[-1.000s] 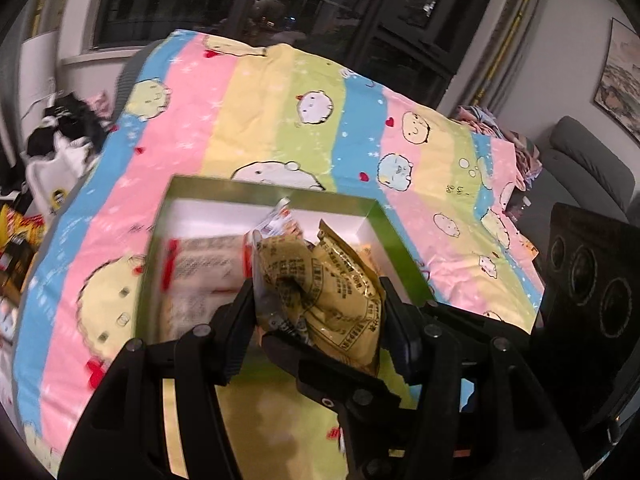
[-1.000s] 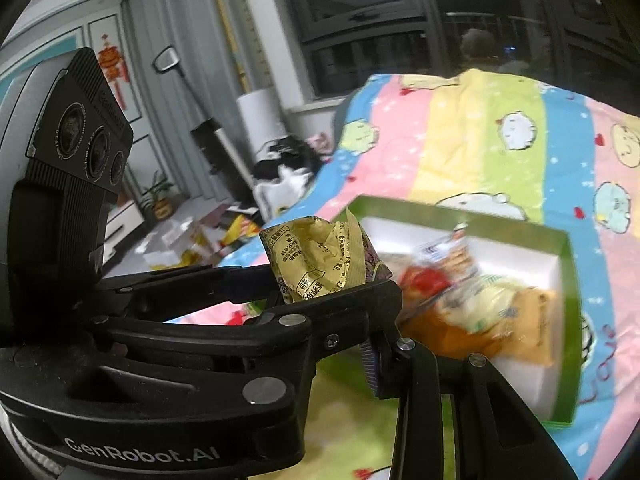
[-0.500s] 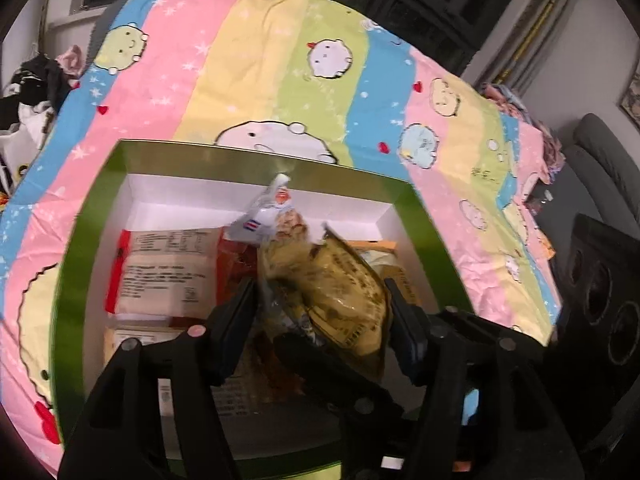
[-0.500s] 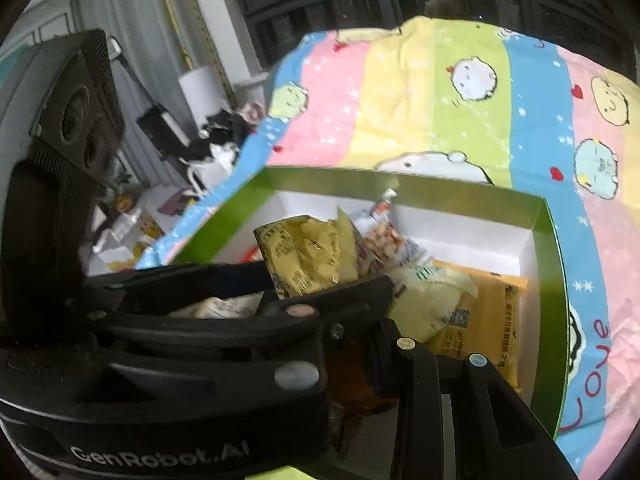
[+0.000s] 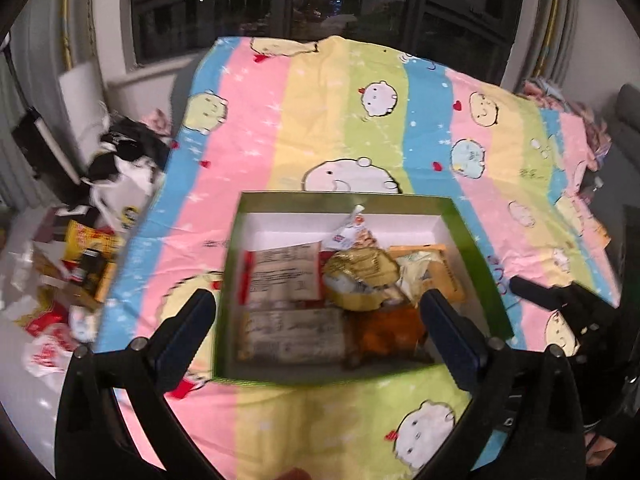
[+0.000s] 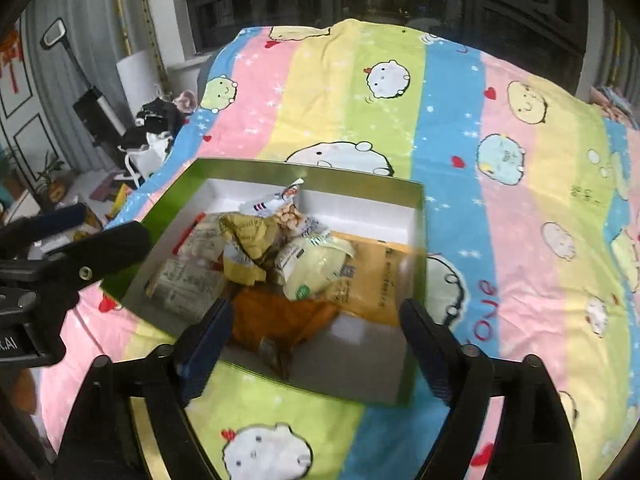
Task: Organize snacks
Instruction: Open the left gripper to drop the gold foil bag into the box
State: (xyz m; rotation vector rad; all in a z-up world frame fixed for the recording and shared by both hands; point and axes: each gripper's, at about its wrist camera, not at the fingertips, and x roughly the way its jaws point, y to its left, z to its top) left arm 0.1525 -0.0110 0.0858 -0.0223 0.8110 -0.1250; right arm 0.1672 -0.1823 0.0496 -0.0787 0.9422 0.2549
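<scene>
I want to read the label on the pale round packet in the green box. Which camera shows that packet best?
The right wrist view: the pale round packet lies unobstructed on top of the other snacks in the green box, its printed face toward the camera. In the left wrist view only part of it shows, behind the yellow crumpled packet.

We are in a home: a cartoon-print striped blanket (image 5: 360,128) covers the surface, with dark night windows (image 5: 320,4) beyond it and floor clutter (image 5: 76,264) nearby.
</scene>
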